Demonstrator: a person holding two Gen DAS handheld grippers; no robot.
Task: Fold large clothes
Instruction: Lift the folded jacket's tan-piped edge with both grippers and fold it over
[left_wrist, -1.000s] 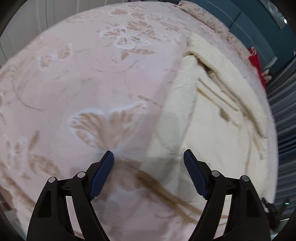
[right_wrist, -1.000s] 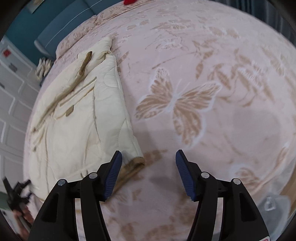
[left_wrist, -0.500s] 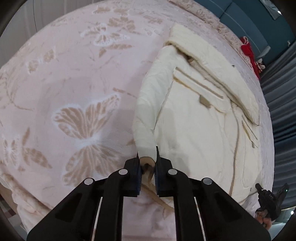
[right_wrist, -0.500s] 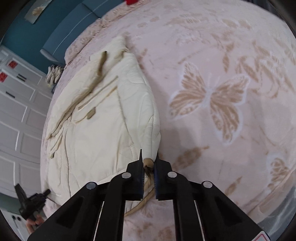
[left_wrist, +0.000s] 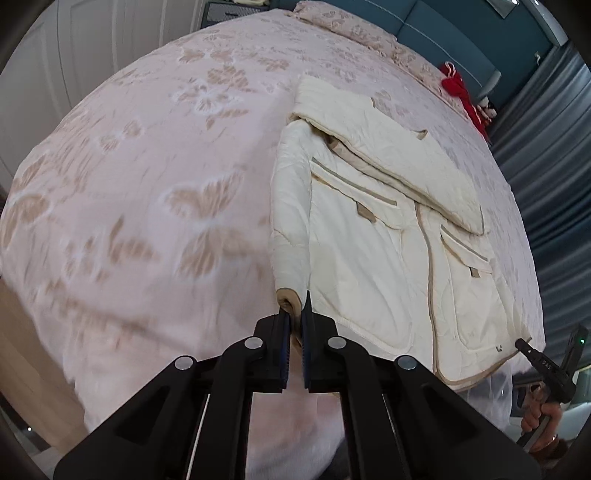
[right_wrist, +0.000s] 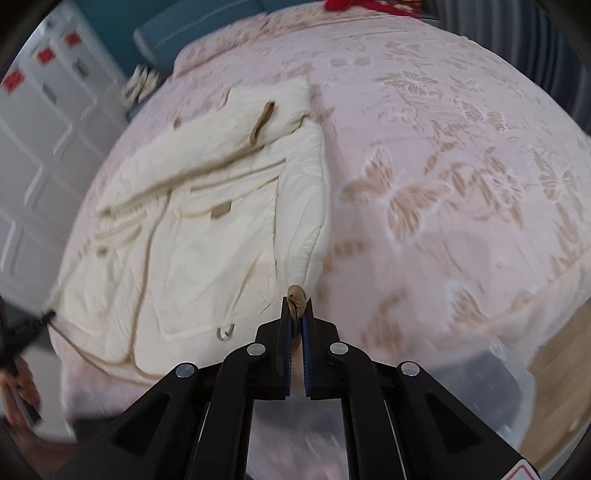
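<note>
Both grippers snapped closed and lifted since before. Left gripper pinches tan cuff of cream jacket; right gripper pinches other cuff. Jacket lies on bed.

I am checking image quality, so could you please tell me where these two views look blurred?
Left wrist view: the bedspread smears at lower left, while the cream jacket stays crisp. Right wrist view: motion blur nearly throughout, jacket included; only the tongs look sharp.

One cream jacket, one pink butterfly bedspread, one red garment, two tools.
</note>
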